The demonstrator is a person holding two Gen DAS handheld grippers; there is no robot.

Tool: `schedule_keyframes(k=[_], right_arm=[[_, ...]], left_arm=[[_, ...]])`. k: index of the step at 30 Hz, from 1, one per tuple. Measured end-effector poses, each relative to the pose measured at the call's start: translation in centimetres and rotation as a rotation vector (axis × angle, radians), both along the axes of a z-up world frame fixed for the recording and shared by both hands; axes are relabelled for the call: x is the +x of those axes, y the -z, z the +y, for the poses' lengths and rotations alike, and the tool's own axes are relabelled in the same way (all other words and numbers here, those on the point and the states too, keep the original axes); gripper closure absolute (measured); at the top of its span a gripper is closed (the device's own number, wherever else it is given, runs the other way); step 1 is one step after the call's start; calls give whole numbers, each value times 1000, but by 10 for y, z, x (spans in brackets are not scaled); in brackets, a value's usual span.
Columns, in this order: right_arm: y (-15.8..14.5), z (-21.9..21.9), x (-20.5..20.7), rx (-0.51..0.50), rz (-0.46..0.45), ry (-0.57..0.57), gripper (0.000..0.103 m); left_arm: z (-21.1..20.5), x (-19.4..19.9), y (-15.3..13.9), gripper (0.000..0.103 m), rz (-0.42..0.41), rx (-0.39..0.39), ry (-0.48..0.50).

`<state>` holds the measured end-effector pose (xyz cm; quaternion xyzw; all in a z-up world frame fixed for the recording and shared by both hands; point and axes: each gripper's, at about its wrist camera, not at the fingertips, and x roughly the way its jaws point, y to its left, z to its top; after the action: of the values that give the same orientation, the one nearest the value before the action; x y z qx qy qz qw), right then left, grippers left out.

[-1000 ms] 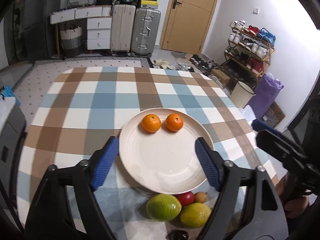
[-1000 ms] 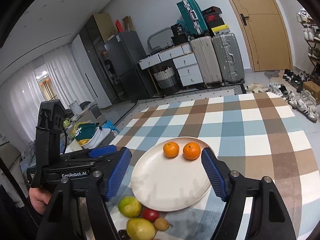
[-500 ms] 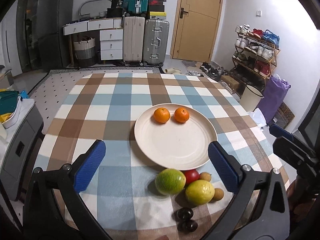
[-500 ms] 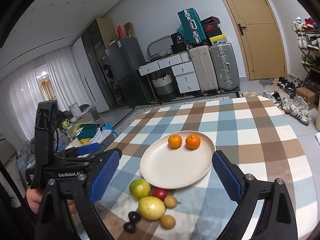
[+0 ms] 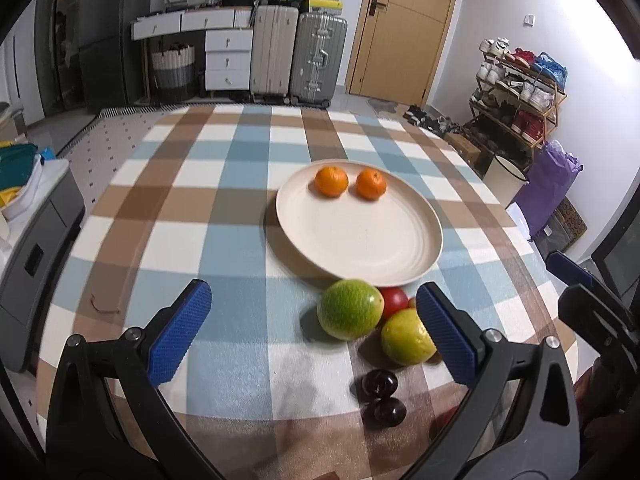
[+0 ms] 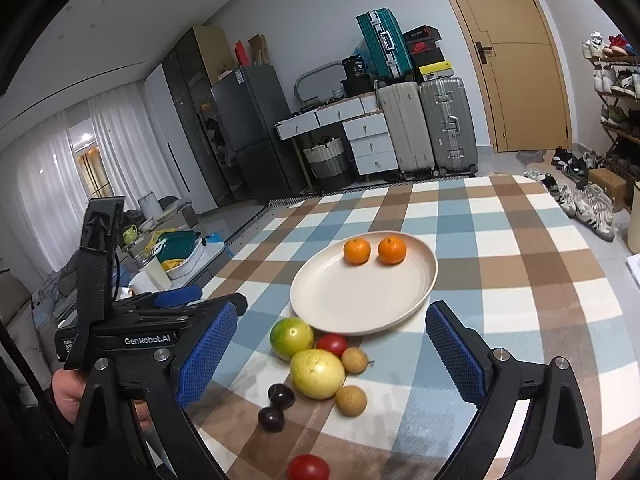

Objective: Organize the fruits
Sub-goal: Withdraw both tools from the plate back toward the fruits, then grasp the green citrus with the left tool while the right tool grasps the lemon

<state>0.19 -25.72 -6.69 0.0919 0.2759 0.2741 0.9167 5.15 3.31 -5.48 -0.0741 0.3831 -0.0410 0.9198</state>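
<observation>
A table (image 5: 224, 208) under a checked cloth fills the space ahead of both grippers. Plate (image 5: 360, 236), cream and round, lies beyond the left gripper (image 5: 316, 328), ahead of its right finger; from the right gripper (image 6: 332, 344) it lies straight ahead, past the fruit pile. Two oranges (image 5: 331, 181) (image 5: 371, 184) sit side by side on the plate's far part. Green fruit (image 5: 350, 314) rests on the cloth against the plate's near rim, between the left gripper's spread fingers. Yellow-green fruit (image 6: 317, 373) lies between the right gripper's spread fingers, nearer than the green one. Red fruit (image 6: 332, 345) sits between those two; another red one (image 6: 308, 468) lies at the near table edge. Two small brown fruits (image 6: 354, 360) (image 6: 351, 400) flank the yellow-green fruit on its right. Two dark fruits (image 6: 276, 406), possibly plums, lie nearest. Both grippers stand wide apart, pinching nothing.
</observation>
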Motion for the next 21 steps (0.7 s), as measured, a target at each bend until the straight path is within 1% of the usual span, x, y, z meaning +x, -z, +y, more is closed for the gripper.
schedule_keyframes(k=[4, 8, 15, 21], right_arm=[[6, 3, -2, -12, 11, -8, 6], [11, 4, -3, -24, 15, -15, 6], [21, 7, -2, -28, 35, -26, 6], [27, 5, 0, -28, 49, -30, 6]], left_arm=[[1, 7, 15, 1, 34, -21, 2], [-2, 13, 27, 1, 66, -12, 12], [0, 25, 42, 1, 103, -55, 10], [0, 42, 57, 1, 151, -87, 6]])
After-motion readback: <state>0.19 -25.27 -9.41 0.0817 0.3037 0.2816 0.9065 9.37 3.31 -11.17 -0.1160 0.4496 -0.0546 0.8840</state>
